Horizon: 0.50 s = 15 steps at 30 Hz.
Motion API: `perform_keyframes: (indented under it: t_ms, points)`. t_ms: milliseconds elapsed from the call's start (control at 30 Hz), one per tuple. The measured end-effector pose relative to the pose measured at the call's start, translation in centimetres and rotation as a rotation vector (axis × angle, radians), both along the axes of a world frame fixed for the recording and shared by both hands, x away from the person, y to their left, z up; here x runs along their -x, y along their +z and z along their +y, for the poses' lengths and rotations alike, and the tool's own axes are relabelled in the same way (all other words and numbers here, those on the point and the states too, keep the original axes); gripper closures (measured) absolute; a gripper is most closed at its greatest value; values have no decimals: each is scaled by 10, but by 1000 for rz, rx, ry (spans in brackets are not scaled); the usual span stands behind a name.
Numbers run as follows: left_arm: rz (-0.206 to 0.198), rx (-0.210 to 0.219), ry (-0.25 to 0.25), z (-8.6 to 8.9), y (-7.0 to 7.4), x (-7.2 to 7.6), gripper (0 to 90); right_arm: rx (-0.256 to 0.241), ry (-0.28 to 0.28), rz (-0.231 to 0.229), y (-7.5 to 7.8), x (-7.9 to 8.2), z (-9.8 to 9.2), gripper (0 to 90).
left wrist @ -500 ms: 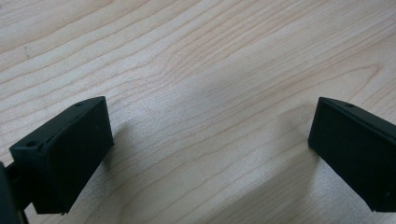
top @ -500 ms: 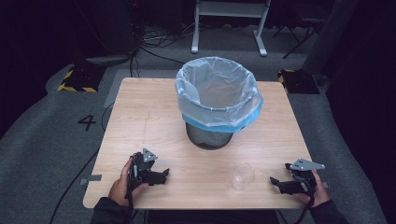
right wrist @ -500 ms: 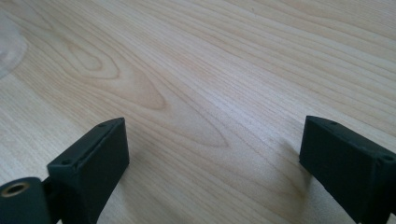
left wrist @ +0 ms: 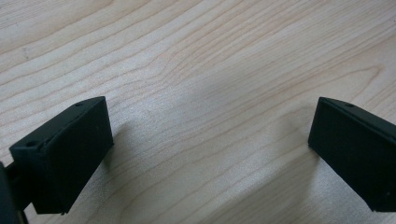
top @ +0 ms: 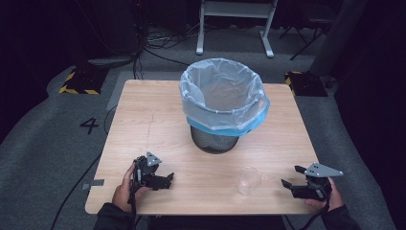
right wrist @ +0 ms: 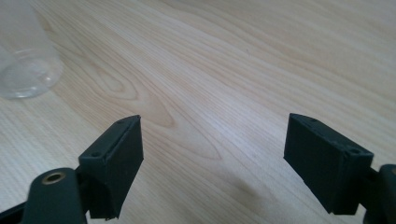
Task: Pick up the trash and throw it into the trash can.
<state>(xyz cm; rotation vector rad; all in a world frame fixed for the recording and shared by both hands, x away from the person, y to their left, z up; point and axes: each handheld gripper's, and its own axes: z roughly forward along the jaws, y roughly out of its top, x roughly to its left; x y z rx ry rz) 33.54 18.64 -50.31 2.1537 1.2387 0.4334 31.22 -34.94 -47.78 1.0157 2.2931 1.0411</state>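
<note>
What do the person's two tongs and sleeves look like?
Both tongs, left and right, are black, each topped by a grey three-cornered plate. Seen close in the left gripper view, the jaws are blocky black pads with small holes. A dark cable trails from each. The sleeves are dark.

We saw a wooden table (top: 143,120) bearing a mesh bin (top: 214,140) lined with a plastic bag (top: 222,96), and a clear cup (top: 249,180) nearby.

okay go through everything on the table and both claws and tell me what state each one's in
Bin: upright mesh, lined with a bag.
Bag: open, folded over the rim.
Clear cup: upright, looks empty, untouched.
Left claw: open, holding nothing, low over the table.
Right claw: open, holding nothing, beside the cup.
</note>
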Motion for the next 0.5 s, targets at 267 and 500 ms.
perform_keyframes:
  t_ms: [267,500]
  points:
    - [-3,1,4,0,0,0,0,-21,102,-25,17,11,14,201]
    - [-2,1,4,0,0,0,0,-18,145,-60,28,20,24,202]
